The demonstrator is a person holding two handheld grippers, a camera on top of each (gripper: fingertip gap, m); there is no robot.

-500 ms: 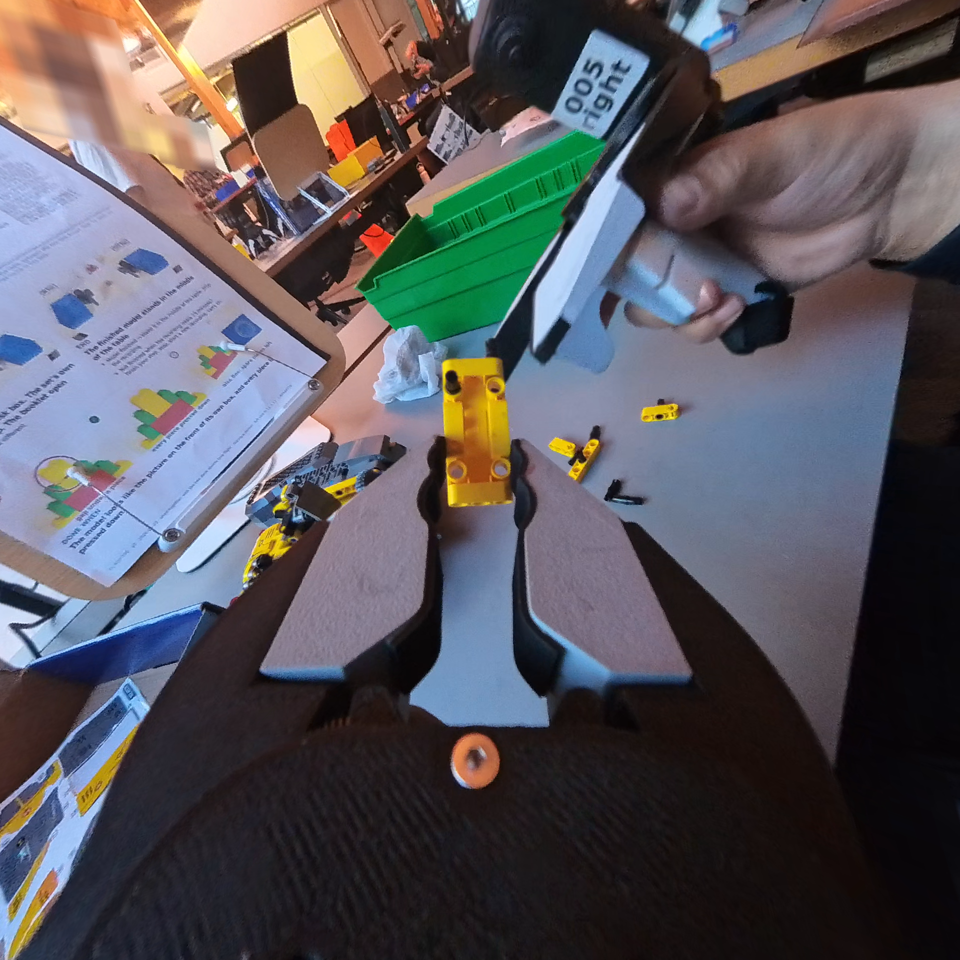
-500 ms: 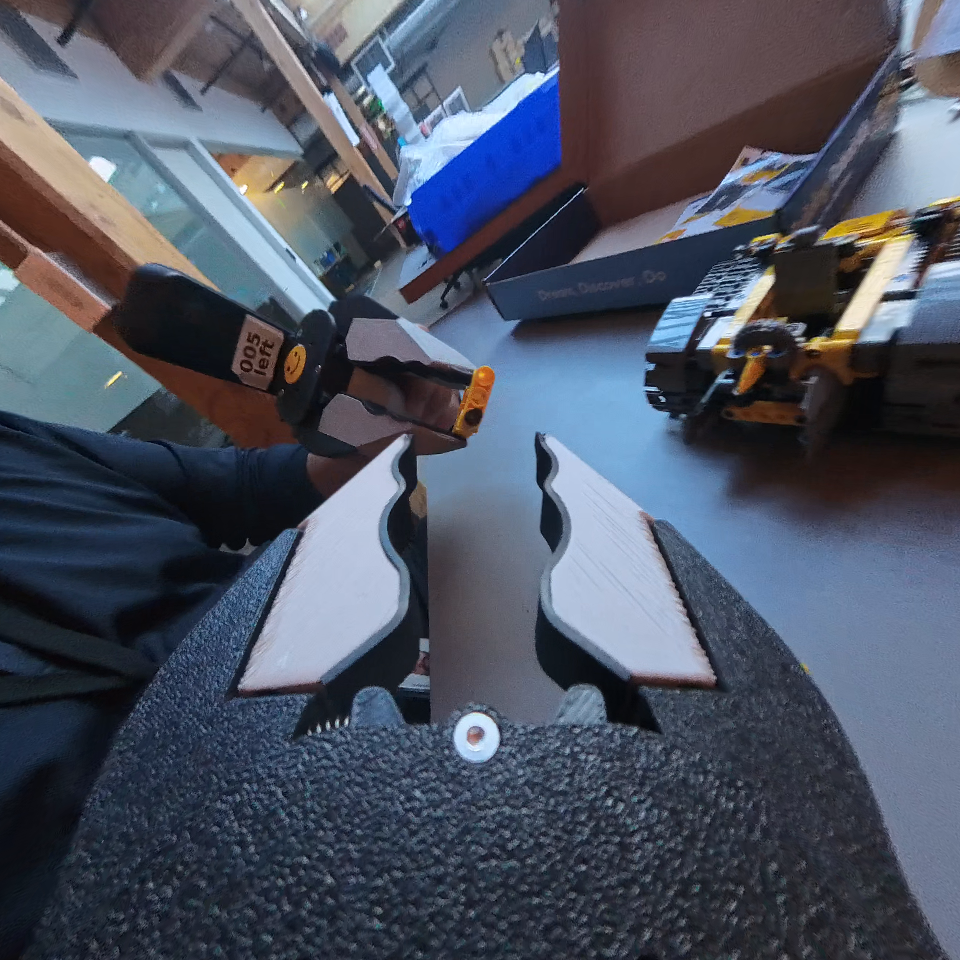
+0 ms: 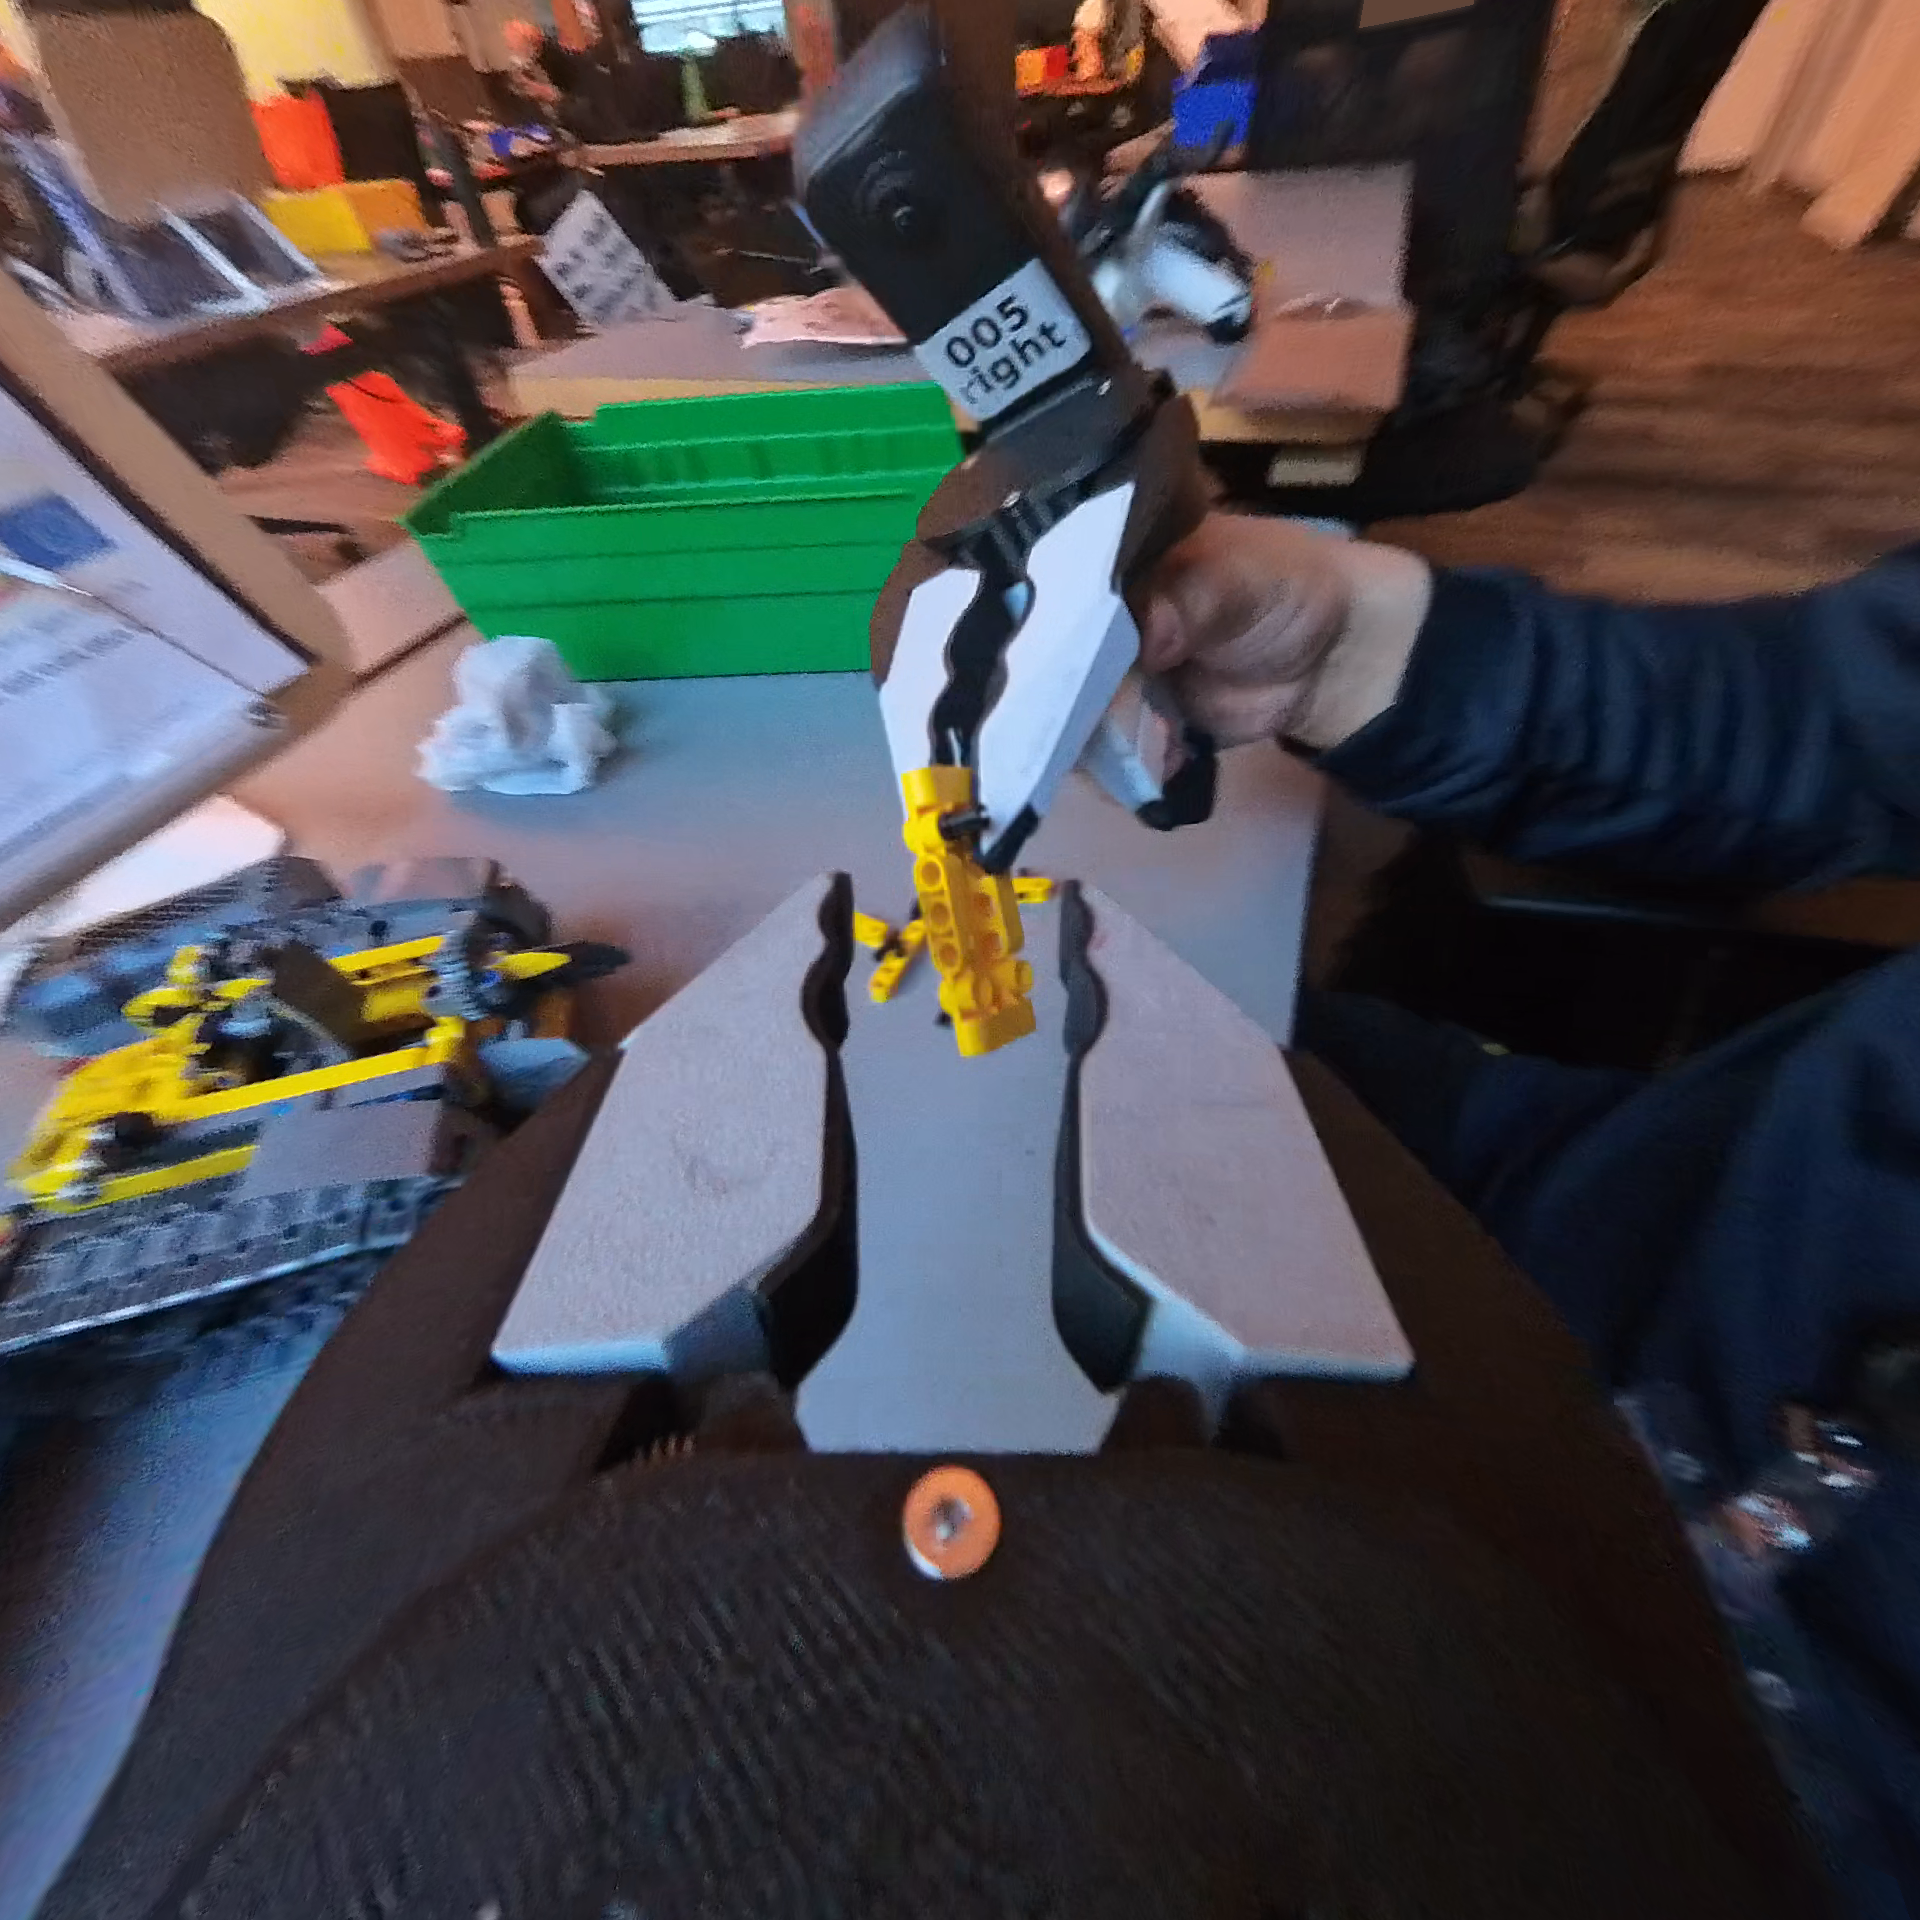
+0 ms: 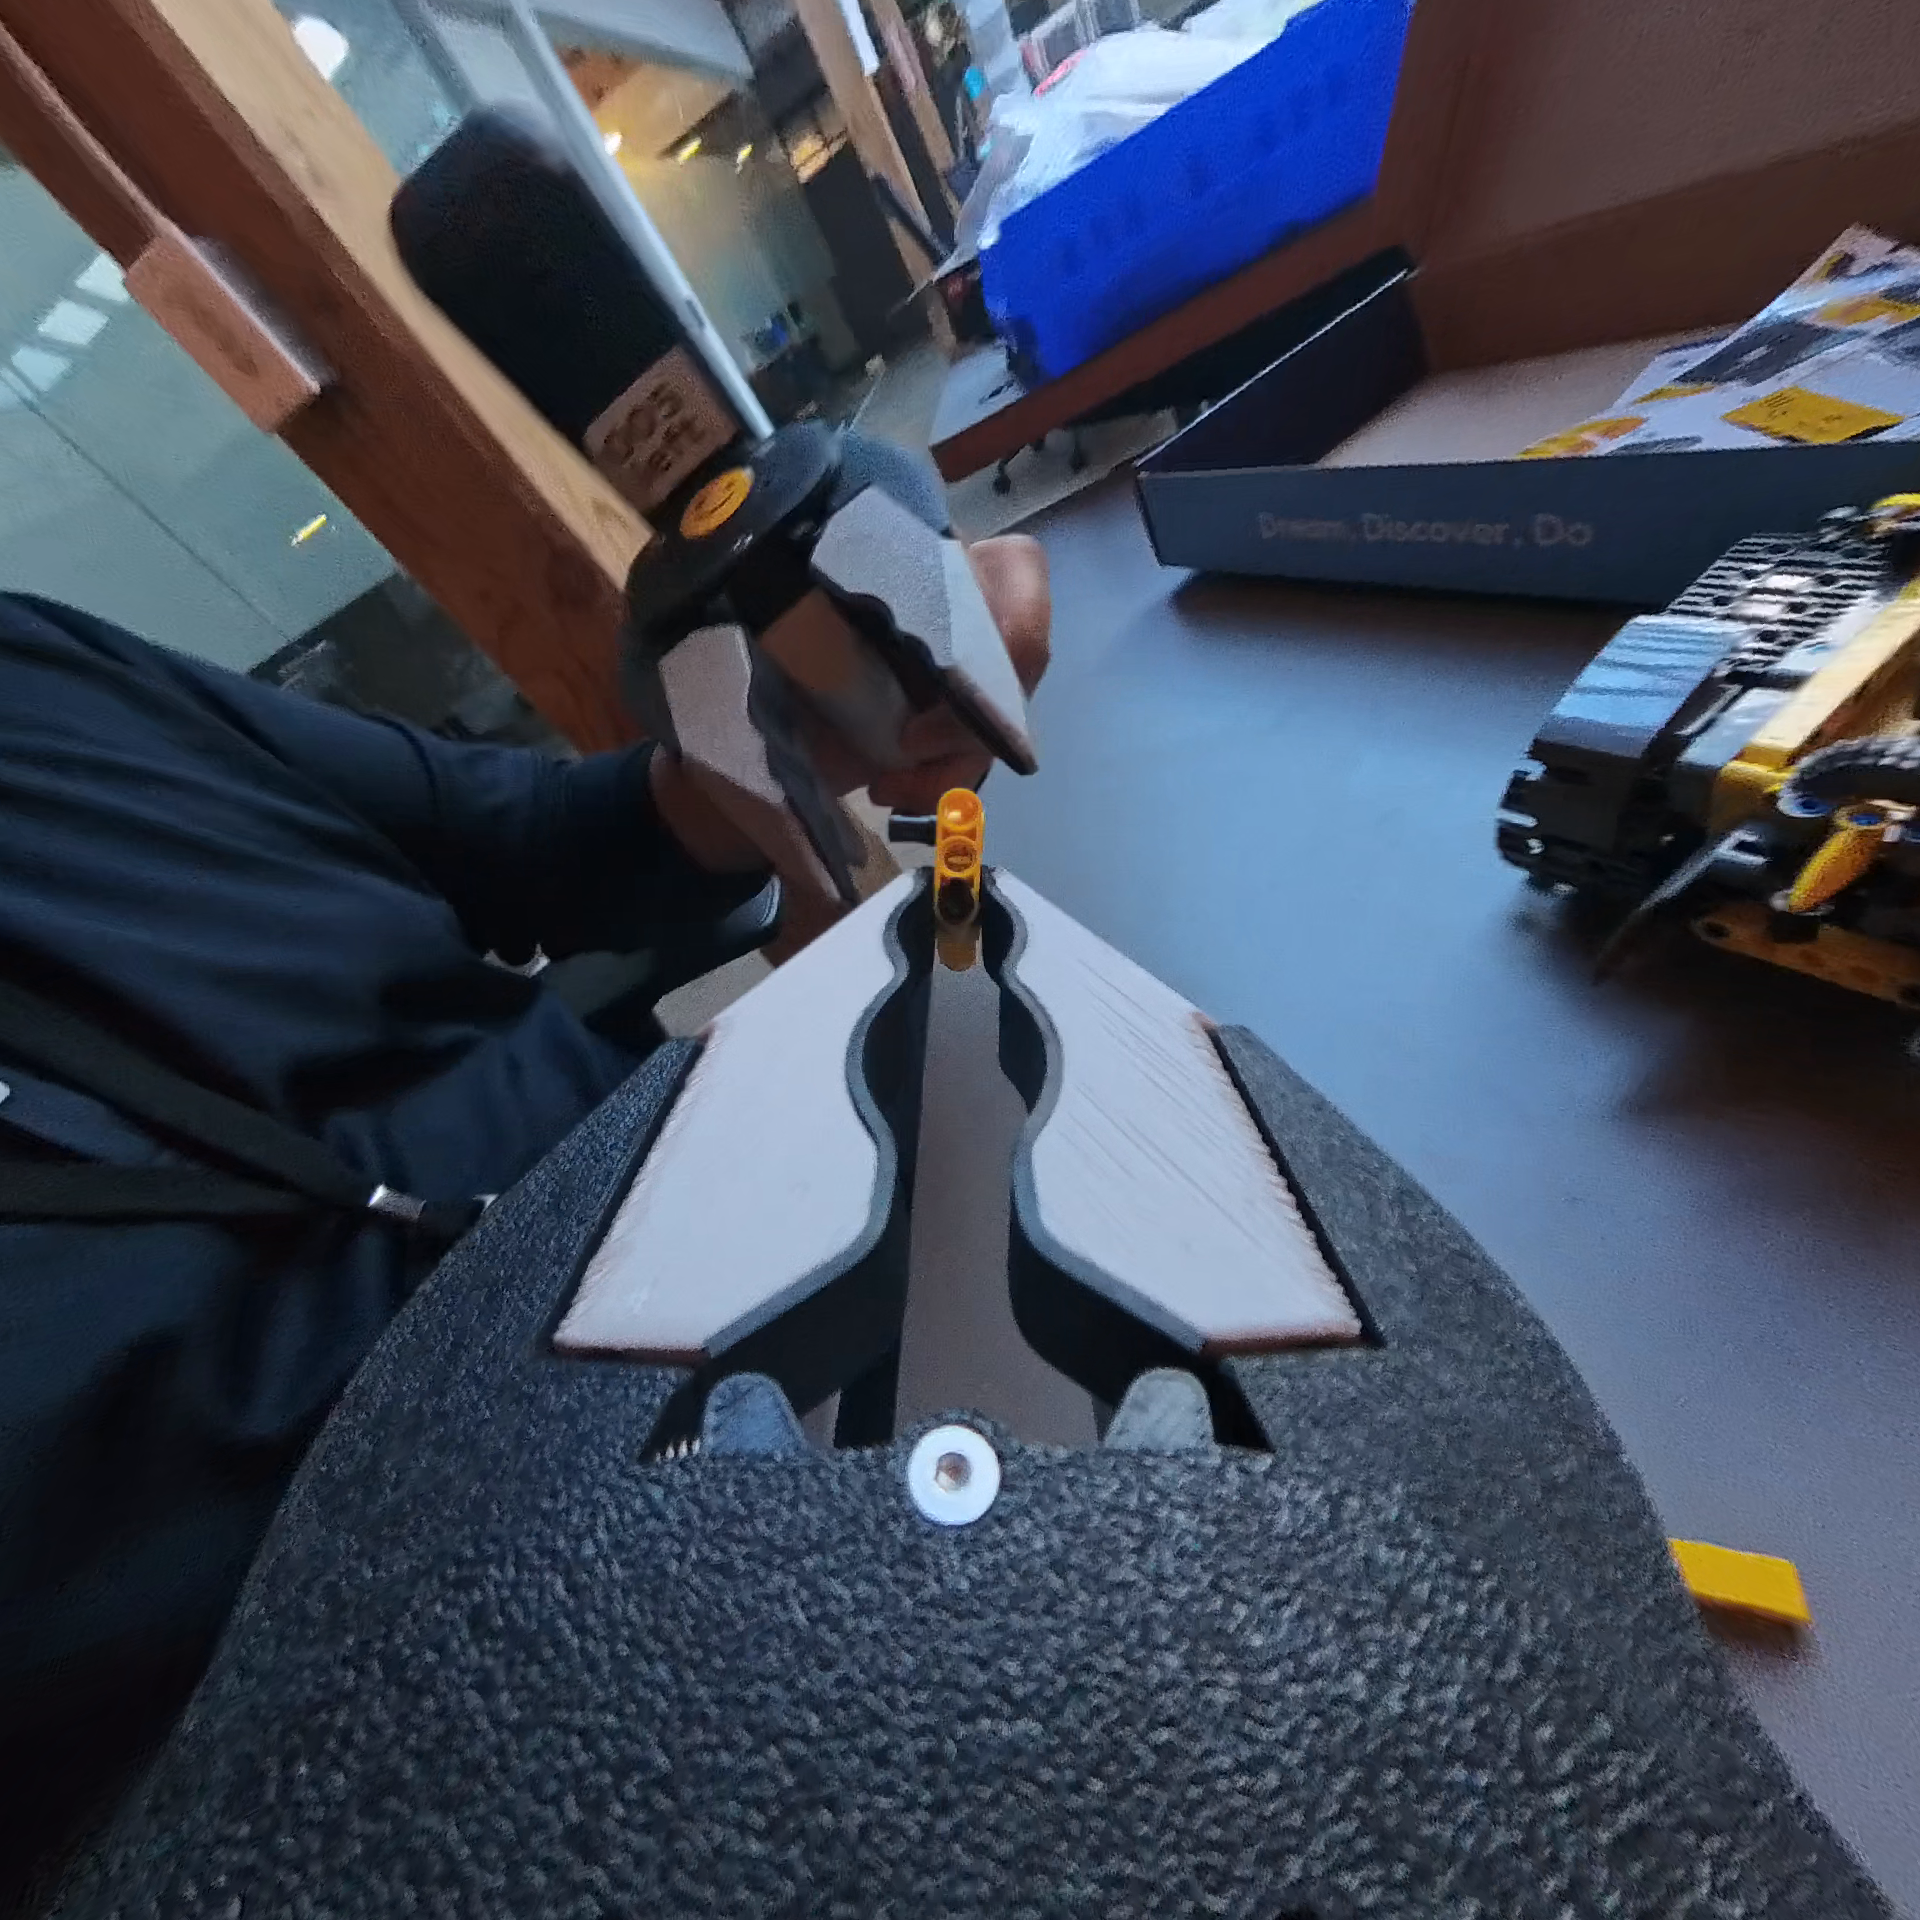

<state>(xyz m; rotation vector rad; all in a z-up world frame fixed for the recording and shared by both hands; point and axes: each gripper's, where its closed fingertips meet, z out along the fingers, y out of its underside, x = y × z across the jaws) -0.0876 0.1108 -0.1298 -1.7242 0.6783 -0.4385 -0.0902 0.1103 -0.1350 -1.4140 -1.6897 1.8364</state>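
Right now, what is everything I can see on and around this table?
yellow beam: one, pinched at the right gripper's tips
loose pieces: a few, yellow, on the table below the beam
flat tile: one, yellow, on the table
model vehicle: one, yellow and black, table's left
bin: one, green, far side
tissue: one, white, crumpled, before the bin
box: one, dark blue, behind the vehicle
table: one, grey
left gripper: black, open, empty
right gripper: black, shut on the beam
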